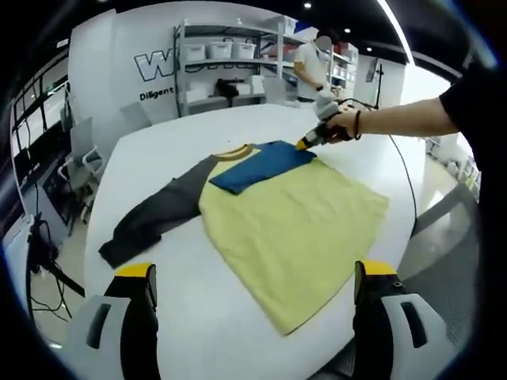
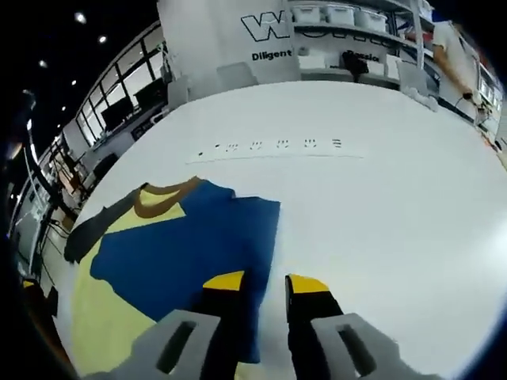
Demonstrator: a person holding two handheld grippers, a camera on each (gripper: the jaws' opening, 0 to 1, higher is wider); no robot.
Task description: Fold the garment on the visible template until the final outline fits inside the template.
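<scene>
A yellow shirt (image 1: 297, 229) lies flat on the white table (image 1: 174, 134), with a brown collar (image 1: 234, 151) and a grey sleeve (image 1: 154, 218) stretched out to the left. Its blue sleeve (image 1: 261, 166) is folded over onto the yellow body. My left gripper (image 1: 255, 273) is open wide, hovering over the shirt's near hem. A hand holds my right gripper (image 1: 305, 143) at the blue sleeve's far corner. In the right gripper view, my right gripper (image 2: 265, 283) has its jaws a small gap apart over the edge of the blue sleeve (image 2: 190, 253), which lies flat.
A thin line with a row of small dark marks (image 2: 269, 146) crosses the table beyond the shirt. A black cable (image 1: 404, 170) runs over the table's right side. Shelves with bins (image 1: 226, 67), chairs (image 1: 83, 154) and a person (image 1: 310, 63) stand behind the table.
</scene>
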